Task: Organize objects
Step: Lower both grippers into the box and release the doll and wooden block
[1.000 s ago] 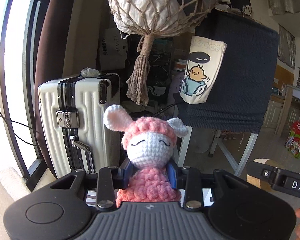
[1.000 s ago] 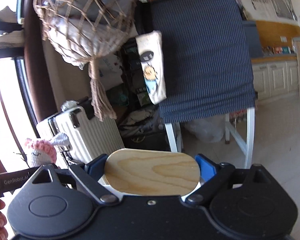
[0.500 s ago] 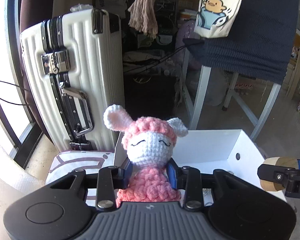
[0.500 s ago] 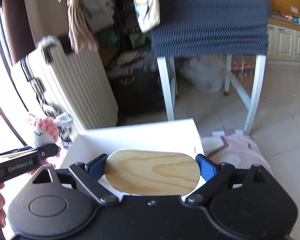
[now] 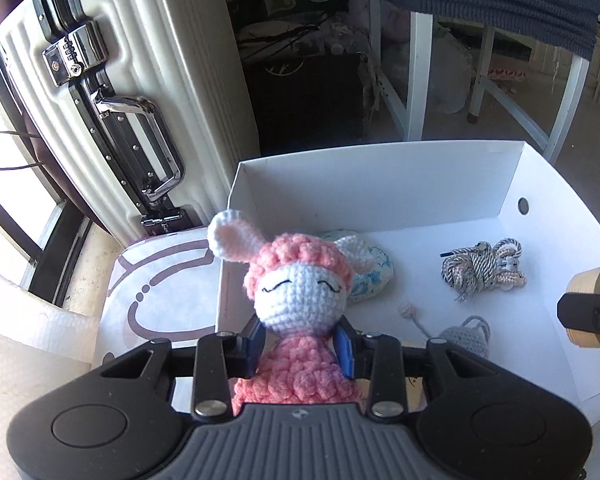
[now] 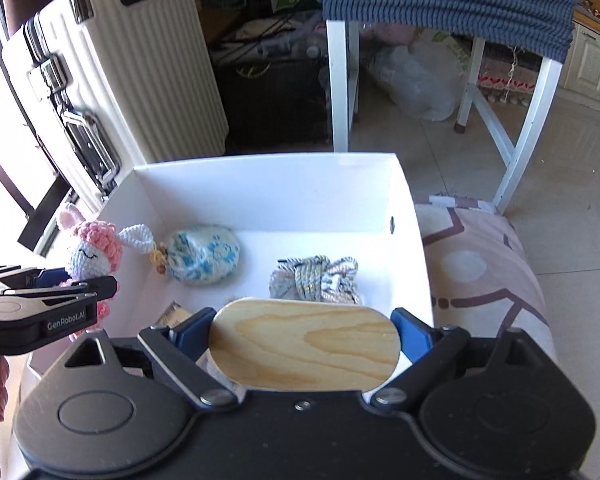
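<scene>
Since the earlier frames both cameras have been tipped down, so the white box (image 5: 380, 184) is now seen from above. Through the left wrist view, the left gripper (image 5: 300, 346) is closed on the body of the crocheted pink bunny (image 5: 296, 292), held above the box's near left corner. A blue-and-white crocheted pouch (image 5: 374, 270) lies just behind it, a cord bundle (image 5: 480, 270) toward the right wall, a grey knitted piece (image 5: 462, 336) at the near edge. Through the right wrist view, the right gripper (image 6: 304, 334) is clamped on an oval wooden-lidded box (image 6: 304, 346) over the near edge. Each should be lowered onto bare floor before being released, clear of pouch and cords.
</scene>
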Tool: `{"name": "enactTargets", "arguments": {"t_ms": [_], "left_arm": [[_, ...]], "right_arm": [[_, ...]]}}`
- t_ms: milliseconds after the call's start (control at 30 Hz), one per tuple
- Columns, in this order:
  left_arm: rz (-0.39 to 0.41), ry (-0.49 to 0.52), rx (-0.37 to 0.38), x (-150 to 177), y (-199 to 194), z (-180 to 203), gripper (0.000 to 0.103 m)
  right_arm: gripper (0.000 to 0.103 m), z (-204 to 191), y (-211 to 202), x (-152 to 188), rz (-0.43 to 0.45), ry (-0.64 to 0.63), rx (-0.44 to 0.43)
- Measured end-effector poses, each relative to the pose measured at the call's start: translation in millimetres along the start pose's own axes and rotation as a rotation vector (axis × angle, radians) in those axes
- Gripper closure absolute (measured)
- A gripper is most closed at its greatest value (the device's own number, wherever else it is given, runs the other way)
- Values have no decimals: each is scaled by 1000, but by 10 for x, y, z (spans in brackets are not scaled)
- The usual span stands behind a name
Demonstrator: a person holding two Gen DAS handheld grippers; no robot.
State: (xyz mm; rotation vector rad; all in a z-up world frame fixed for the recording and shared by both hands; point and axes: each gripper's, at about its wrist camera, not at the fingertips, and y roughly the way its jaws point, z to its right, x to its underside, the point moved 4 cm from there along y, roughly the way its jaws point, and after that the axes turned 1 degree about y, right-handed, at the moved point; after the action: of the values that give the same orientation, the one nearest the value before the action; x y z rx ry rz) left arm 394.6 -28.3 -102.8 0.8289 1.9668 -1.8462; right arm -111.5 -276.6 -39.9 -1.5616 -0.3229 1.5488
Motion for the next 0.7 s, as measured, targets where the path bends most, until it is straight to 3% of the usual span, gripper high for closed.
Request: {"name": "enactTargets", "arguments": {"t_ms": [67,133,167,367,700], "left_arm": [[4,-1,-12,-5,16,4,59],[14,5,-32,-17,1,10,44],[16,11,-35,-31,-12,20,42],[-21,22,24,-46,-28,116,42],[-43,50,38,-23,-46,163,42]], "right_arm": [[9,3,38,1,-11,-1,5],[9,13,61,-5,-11,0,11],[9,17,70,-4,-9,1,15],[9,58,131,-16,-12,28,14],[5,160,235,41,-43,80,72]]}}
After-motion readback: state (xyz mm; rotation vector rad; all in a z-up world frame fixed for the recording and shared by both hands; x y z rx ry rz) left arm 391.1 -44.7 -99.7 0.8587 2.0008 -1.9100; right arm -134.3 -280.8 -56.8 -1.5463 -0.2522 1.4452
